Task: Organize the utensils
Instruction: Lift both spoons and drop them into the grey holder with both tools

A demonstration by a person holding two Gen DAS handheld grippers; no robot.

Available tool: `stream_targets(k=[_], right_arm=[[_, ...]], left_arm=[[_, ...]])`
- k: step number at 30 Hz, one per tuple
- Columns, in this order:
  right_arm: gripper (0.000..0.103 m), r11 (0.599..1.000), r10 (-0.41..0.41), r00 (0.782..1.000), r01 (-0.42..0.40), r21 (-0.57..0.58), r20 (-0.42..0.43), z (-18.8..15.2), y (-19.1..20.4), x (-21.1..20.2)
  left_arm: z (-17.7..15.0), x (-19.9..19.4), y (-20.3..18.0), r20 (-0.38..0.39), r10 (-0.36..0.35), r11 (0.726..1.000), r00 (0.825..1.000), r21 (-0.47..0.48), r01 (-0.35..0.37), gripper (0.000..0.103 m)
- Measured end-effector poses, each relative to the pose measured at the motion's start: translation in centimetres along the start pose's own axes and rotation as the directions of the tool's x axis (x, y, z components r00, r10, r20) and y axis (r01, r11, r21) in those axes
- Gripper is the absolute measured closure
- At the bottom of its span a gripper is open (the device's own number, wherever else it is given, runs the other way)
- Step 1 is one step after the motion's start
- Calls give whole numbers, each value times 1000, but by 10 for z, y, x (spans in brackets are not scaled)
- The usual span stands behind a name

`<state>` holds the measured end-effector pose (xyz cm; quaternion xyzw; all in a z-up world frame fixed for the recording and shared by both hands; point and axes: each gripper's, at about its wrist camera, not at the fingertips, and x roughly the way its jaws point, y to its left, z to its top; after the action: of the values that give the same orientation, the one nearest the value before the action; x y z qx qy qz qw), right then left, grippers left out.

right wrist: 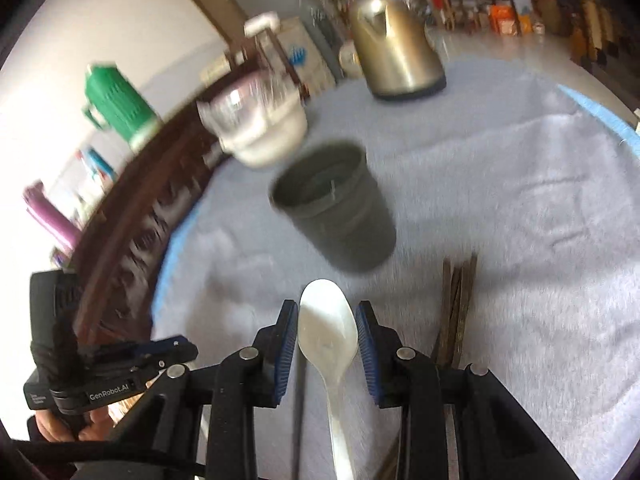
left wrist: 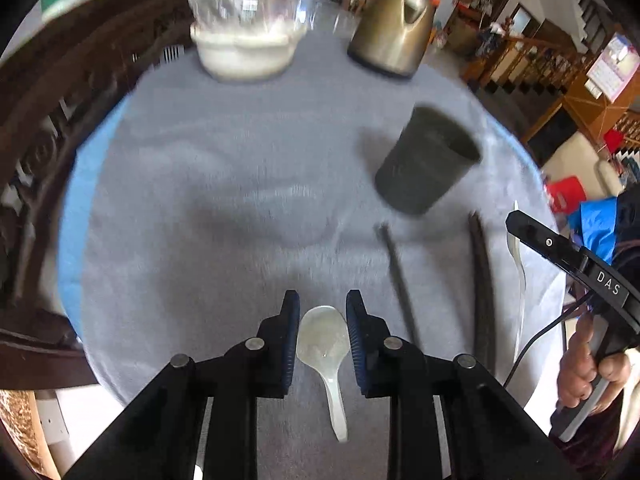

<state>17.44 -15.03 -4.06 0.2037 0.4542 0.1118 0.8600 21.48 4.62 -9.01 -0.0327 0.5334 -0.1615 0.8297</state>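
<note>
A dark grey cup (left wrist: pixel 428 160) stands on the grey cloth; it also shows in the right wrist view (right wrist: pixel 336 208). My left gripper (left wrist: pixel 323 312) is open, its fingers either side of a white ceramic spoon (left wrist: pixel 325 348) lying on the cloth. My right gripper (right wrist: pixel 328 320) is open around the bowl of a metal spoon (right wrist: pixel 328 336), which also shows at the right edge of the left wrist view (left wrist: pixel 518 264). Dark chopsticks (left wrist: pixel 482 280) lie between the spoons, one apart (left wrist: pixel 396 280); a bundle shows right of my right gripper (right wrist: pixel 456 312).
A brass kettle (left wrist: pixel 394 32) and a white bowl with a clear bowl stacked in it (left wrist: pixel 244 40) stand at the table's far side. A carved dark wooden rail (left wrist: pixel 48 140) runs along the left. A green flask (right wrist: pixel 116 100) stands beyond it.
</note>
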Motion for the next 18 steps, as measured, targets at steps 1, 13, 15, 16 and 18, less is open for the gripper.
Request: stream_targets(k=[1, 13, 15, 16, 18], right_arm=[[71, 1000, 19, 999, -20, 12, 43, 4, 0, -7], [71, 993, 77, 934, -102, 55, 349, 72, 10, -50], [71, 992, 81, 917, -113, 59, 392, 86, 12, -46], [71, 991, 80, 904, -116, 61, 419, 94, 14, -45], [71, 991, 74, 885, -116, 64, 460, 106, 15, -42]], left_arm=[[7, -8, -3, 27, 4, 1000, 1000, 6, -4, 78], [79, -63, -52, 167, -29, 992, 986, 128, 7, 79], [96, -73, -62, 192, -36, 989, 981, 149, 7, 79], [103, -76, -68, 206, -37, 987, 978, 158, 5, 79], [119, -84, -76, 237, -43, 986, 971, 167, 2, 79]])
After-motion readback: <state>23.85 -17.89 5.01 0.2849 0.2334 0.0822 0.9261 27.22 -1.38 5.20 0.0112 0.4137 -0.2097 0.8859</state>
